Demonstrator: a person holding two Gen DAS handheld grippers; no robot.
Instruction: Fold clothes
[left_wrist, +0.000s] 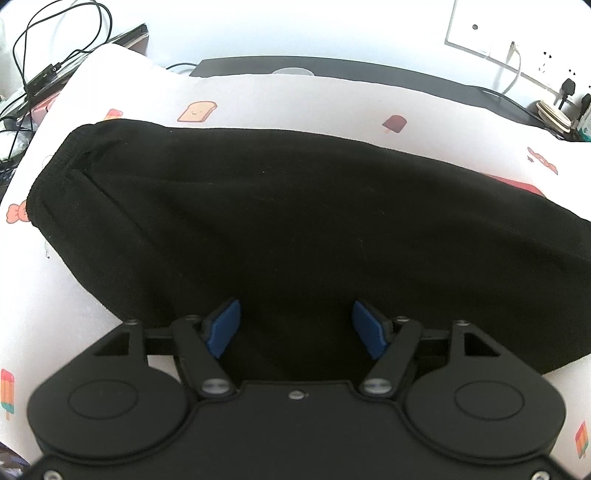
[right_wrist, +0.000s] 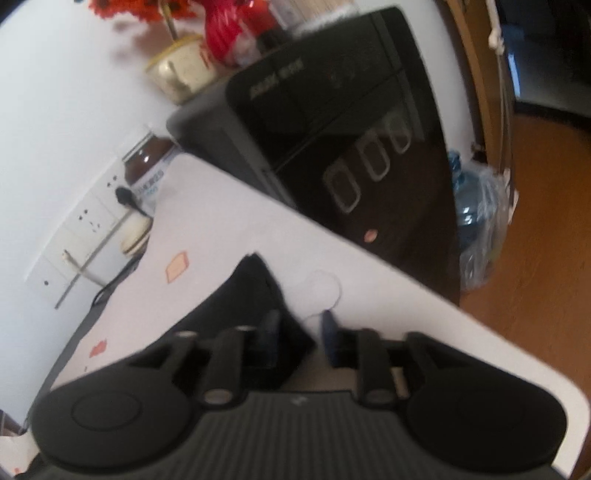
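**Q:** Where does the garment lie?

**A:** The black garment (left_wrist: 280, 229) lies flat on the white printed cloth (left_wrist: 332, 107) that covers the table. In my left wrist view it fills the middle, with a ribbed hem (left_wrist: 55, 166) at about 9 o'clock and a straight far edge running from 11 toward 3 o'clock. In my right wrist view, which is blurred, only one pointed corner (right_wrist: 255, 269) shows, at about 12 o'clock from the fingers.

**Q:** State of your tools?

**A:** My left gripper (left_wrist: 295, 325) stands wide apart over the near part of the fabric; the blue pads (left_wrist: 223, 326) have nothing pinched between them. My right gripper (right_wrist: 299, 336) is partly apart. Its left finger sits over the black cloth and its right finger over the white cover, so the garment's edge runs between them. I see no pinch, though blur makes contact hard to judge.

**Q:** How do I expect it to handle?

**A:** Judgement only: soft, limp and light, a knit that drapes and sags from whatever point I lift. Not fragile, not slippery; the pads should bite well. It may drag the cover cloth with it if I pinch too deep.

**Q:** Where to take hold?

**A:** At edges and corners, not mid-panel. Right takes the pointed corner; left takes the near edge at 6 o'clock, or the thicker ribbed hem.
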